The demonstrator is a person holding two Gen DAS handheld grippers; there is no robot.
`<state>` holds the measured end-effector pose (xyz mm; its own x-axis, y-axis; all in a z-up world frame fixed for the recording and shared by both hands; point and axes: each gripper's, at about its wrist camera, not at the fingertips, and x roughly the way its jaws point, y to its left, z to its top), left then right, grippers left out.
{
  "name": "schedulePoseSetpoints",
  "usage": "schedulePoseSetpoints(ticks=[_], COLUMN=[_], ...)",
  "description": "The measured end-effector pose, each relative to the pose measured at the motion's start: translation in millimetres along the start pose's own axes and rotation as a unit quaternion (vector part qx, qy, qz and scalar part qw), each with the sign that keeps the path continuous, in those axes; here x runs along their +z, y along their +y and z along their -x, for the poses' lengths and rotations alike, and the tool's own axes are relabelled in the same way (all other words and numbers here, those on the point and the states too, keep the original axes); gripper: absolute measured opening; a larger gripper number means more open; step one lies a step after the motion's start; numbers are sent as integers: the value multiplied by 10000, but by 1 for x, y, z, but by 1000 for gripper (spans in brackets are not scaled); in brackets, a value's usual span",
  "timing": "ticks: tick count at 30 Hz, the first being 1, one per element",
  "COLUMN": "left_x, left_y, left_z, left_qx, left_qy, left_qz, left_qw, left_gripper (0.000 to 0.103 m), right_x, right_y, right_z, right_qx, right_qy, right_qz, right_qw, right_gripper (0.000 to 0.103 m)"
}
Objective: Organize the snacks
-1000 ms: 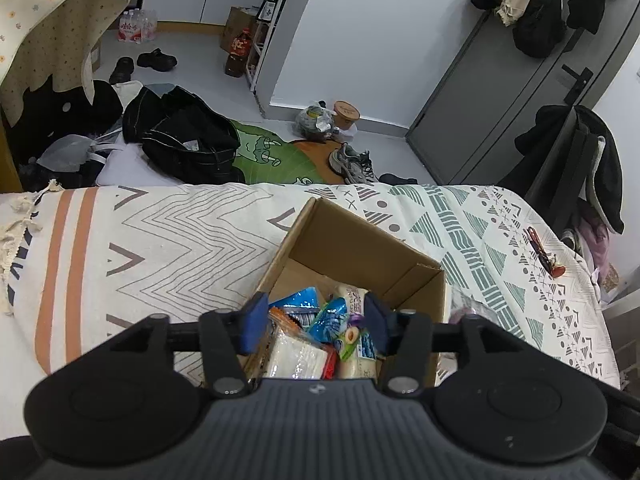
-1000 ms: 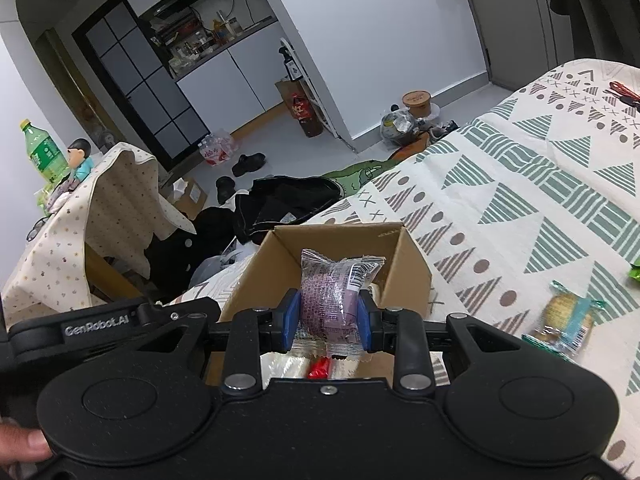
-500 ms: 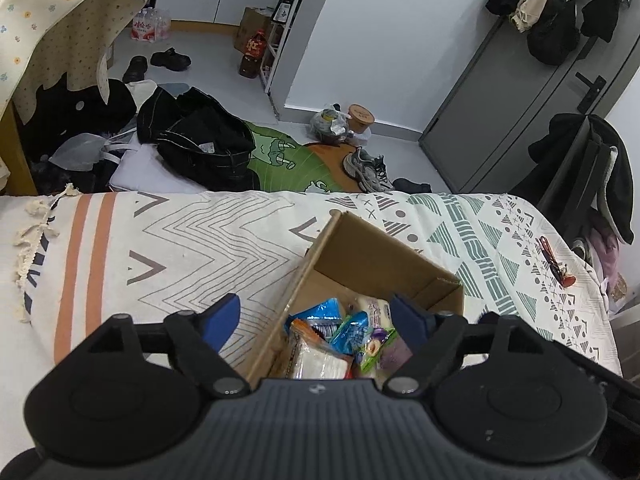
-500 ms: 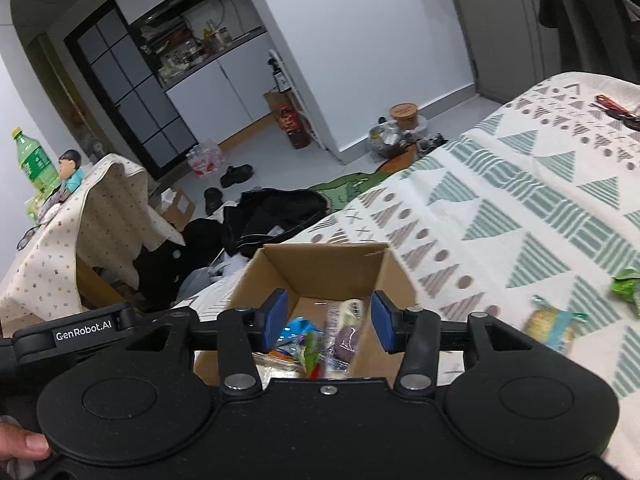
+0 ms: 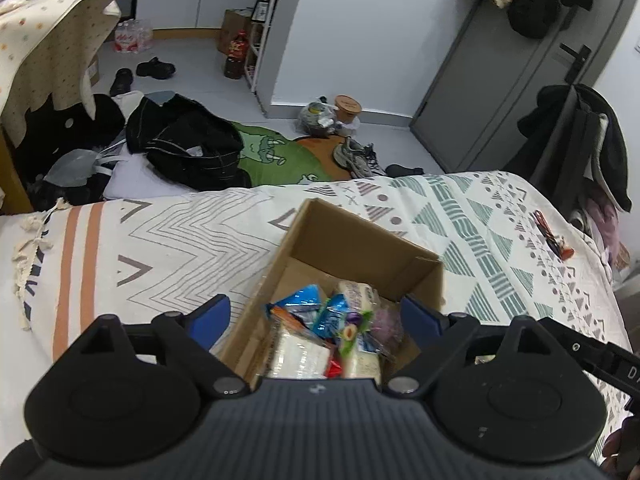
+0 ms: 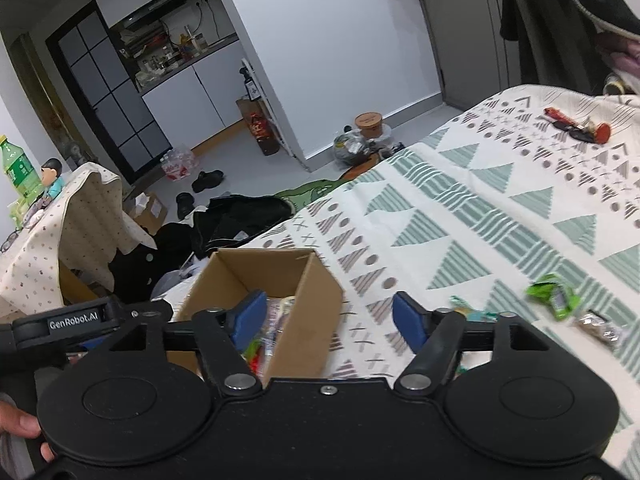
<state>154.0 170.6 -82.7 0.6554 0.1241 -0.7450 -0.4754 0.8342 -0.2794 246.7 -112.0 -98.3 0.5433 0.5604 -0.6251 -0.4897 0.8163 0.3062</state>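
An open cardboard box (image 5: 352, 240) stands on the patterned bed cover and holds several wrapped snacks (image 5: 320, 320), among them a purple packet (image 5: 386, 322). My left gripper (image 5: 316, 316) is open and empty above the box's near end. In the right wrist view the box (image 6: 308, 304) is left of centre. My right gripper (image 6: 328, 316) is open and empty above the box's right wall. Loose snacks lie on the cover to its right: a green packet (image 6: 554, 296), a brown packet (image 6: 600, 328) and a teal-wrapped one (image 6: 476, 314) partly hidden behind the right finger.
The patterned bed cover (image 5: 160, 248) spreads around the box. A red and black item (image 6: 576, 124) lies on its far right side. Bags, shoes and a green mat (image 5: 272, 156) lie on the floor beyond the bed edge. A cloth-covered table (image 6: 52, 232) stands at left.
My right gripper opened and let the purple packet drop into the box, then swung right toward the loose snacks. My left gripper opened wider and pulled back a little.
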Motion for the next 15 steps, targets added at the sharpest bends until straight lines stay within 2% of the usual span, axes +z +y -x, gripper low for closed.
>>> schedulePoseSetpoints(ticks=[6, 10, 15], left_x=[-10, -17, -26], left_y=[-28, -48, -70], left_z=[3, 4, 5], left_qx=[-252, -355, -421], left_qy=[8, 46, 84], left_qz=[-211, -373, -609], left_qw=[9995, 9987, 9972], left_gripper=[99, 101, 102], right_x=[-2, -3, -7], right_y=[-28, -45, -68], right_z=[22, 39, 54], right_qx=[-92, -235, -411], right_qy=[-88, -190, -227], right_qz=[-77, -63, -69], right_qw=[9999, 9995, 9989], right_gripper=[80, 88, 88])
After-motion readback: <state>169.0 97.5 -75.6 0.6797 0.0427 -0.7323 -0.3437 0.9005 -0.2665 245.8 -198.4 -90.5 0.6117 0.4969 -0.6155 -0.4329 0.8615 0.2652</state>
